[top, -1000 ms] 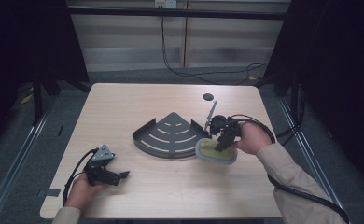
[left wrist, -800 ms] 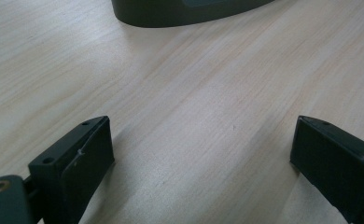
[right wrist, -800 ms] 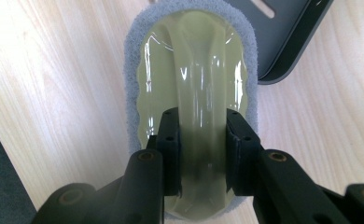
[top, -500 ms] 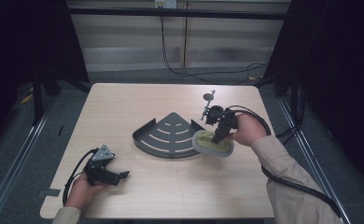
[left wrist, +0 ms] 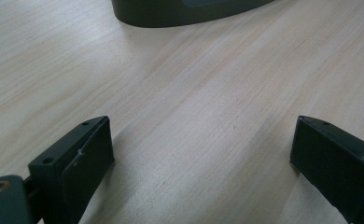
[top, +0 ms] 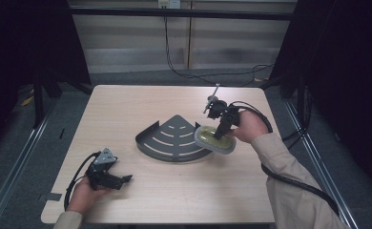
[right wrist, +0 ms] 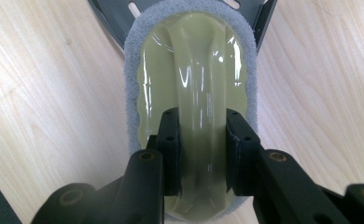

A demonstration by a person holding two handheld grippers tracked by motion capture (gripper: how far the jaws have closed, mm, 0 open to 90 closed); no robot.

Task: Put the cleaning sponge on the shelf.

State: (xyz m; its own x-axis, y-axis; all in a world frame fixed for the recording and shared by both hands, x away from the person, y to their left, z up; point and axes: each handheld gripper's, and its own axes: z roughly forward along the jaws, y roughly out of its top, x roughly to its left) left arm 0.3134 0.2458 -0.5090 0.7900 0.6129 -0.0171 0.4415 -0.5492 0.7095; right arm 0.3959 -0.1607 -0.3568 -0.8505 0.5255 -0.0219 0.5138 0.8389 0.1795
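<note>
Right now the oval scrubber with a glossy pale yellow-green plastic top and grey fuzzy pad rim (right wrist: 194, 93) sits right of table centre, its left end overlapping the right edge of the dark grey quarter-round metal shelf with curved slots (top: 172, 139). A raised ridge runs lengthwise along the scrubber's top. The right gripper (right wrist: 202, 140) has its jaws clamped narrow on that ridge, one on each side. In the high view the right hand (top: 249, 127) holds this gripper tilted down toward the left, sleeve coming in from the near right, black cable looping behind the wrist. The left gripper (top: 108, 175) rests low at the near left corner, held by the left hand (top: 86, 193), jaws spread wide with nothing between them, pointing right toward the shelf, well apart from it. Light wood-grain tabletop (top: 127, 105), mostly bare. Beyond the far edge, a pale panelled wall (top: 127, 47) with black cables hanging; dark curtains either side.
</note>
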